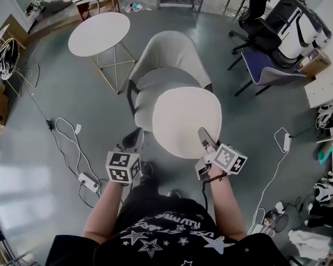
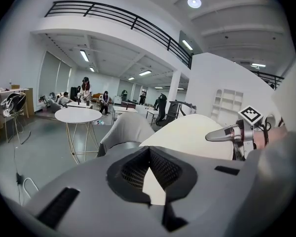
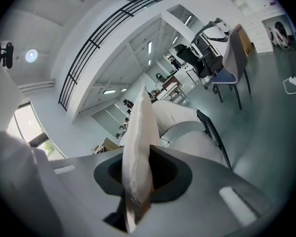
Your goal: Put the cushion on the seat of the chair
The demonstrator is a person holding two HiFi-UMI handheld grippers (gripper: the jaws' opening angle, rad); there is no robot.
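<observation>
Cushion (image 1: 186, 121), pale, round: held over chair (image 1: 169, 51) seat (image 1: 144, 101), offset toward 4 o'clock. Left gripper (image 1: 134, 139) at 8 o'clock rim, right gripper (image 1: 204, 136) at 5 o'clock rim; both pinch it. Best handling: carry toward 10 o'clock, lower flat.

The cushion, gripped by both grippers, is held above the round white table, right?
Not the table. The head view shows the cushion, gripped by the left gripper and the right gripper, held above the chair. The round white table stands apart, off to the left.
</observation>
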